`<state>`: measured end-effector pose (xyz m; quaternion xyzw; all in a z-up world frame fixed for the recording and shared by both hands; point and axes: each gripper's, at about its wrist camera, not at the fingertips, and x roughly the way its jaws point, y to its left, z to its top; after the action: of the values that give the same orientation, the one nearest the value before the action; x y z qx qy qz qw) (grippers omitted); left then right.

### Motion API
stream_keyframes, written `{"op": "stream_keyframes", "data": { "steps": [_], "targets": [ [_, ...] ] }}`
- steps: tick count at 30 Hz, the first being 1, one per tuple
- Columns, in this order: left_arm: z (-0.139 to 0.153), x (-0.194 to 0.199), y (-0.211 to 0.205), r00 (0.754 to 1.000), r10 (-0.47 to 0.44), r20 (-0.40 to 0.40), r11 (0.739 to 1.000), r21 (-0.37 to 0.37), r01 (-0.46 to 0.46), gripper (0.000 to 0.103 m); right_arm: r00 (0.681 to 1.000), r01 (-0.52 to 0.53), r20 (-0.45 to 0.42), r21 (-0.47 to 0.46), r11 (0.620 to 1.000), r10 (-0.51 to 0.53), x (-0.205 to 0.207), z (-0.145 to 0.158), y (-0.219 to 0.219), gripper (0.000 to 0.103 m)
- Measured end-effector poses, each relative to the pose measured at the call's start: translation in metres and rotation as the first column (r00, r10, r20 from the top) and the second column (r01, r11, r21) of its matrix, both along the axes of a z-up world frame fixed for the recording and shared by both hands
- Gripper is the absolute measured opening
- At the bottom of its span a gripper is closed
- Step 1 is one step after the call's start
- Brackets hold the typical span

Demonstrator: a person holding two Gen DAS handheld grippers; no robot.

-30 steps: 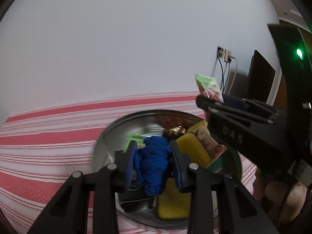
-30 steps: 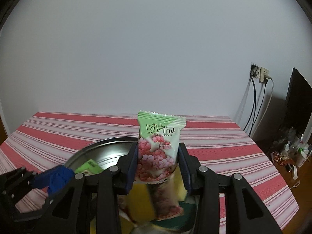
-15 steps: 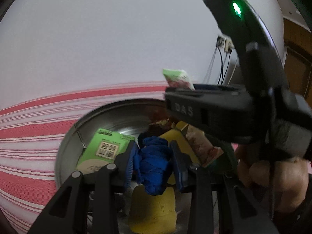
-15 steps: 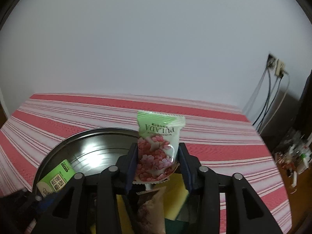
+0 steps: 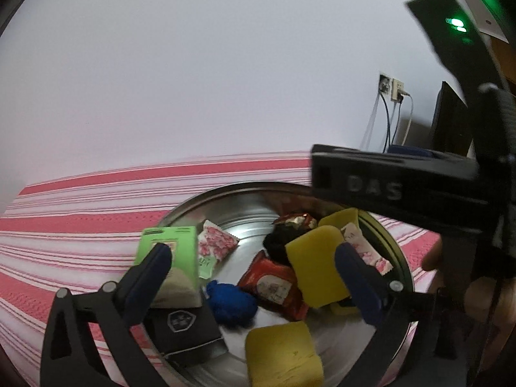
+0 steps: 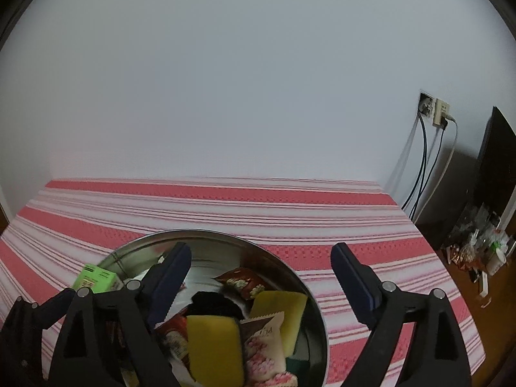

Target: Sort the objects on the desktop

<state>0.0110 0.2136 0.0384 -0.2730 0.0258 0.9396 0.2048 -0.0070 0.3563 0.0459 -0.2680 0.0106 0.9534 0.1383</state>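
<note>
Between our left gripper's (image 5: 254,258) widely parted jaws, below the fingertips, lies a blue knitted ball (image 5: 230,303), resting loose on the floor of the round metal basin (image 5: 225,200). Nothing is held on that side.

Items catalogued around it, by position relative to the left jaws:
- pink-flowered marshmallow packet (image 5: 214,248), just inside the left finger, lying flat;
- green carton (image 5: 167,251), behind the left finger and partly hidden by it;
- black pouch with a shield emblem (image 5: 183,325), under the left finger, at the basin's near edge;
- red snack sachet (image 5: 274,283), midway between the fingers, touching the blue ball's right side;
- yellow sponge (image 5: 314,267), just inside the right finger;
- second yellow sponge (image 5: 283,358), nearest the camera;
- black knitted ball (image 5: 280,242) and a red foil packet (image 5: 295,221), beyond the fingertips.

Our right gripper (image 6: 258,277) is likewise spread wide and empty above the basin; a second flowered packet (image 6: 264,345) lies below its jaws beside a yellow sponge (image 6: 214,348).

We judge the step in hand to be a release into the basin, with both loads apparently down. Next, we would lift both grippers away and look for anything unsorted; the striped tablecloth (image 6: 225,206) shows nothing loose in either view.
</note>
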Motion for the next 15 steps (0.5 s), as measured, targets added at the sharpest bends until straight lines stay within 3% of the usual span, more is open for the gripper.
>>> {"op": "stream_keyframes", "data": {
  "steps": [6, 15],
  "targets": [
    [-0.007, 0.005, -0.014, 0.999, 0.028, 0.019, 1.000, -0.012, -0.028, 0.102, 1.000, 0.024, -0.014, -0.028, 0.999, -0.024, 0.014, 0.002, -0.003, 0.095],
    [-0.012, 0.017, -0.023, 0.998, 0.057, 0.018, 0.998, -0.012, -0.057, 0.102, 0.995, 0.088, -0.042, -0.049, 0.995, -0.090, 0.036, -0.006, 0.003, 0.096]
  ]
}}
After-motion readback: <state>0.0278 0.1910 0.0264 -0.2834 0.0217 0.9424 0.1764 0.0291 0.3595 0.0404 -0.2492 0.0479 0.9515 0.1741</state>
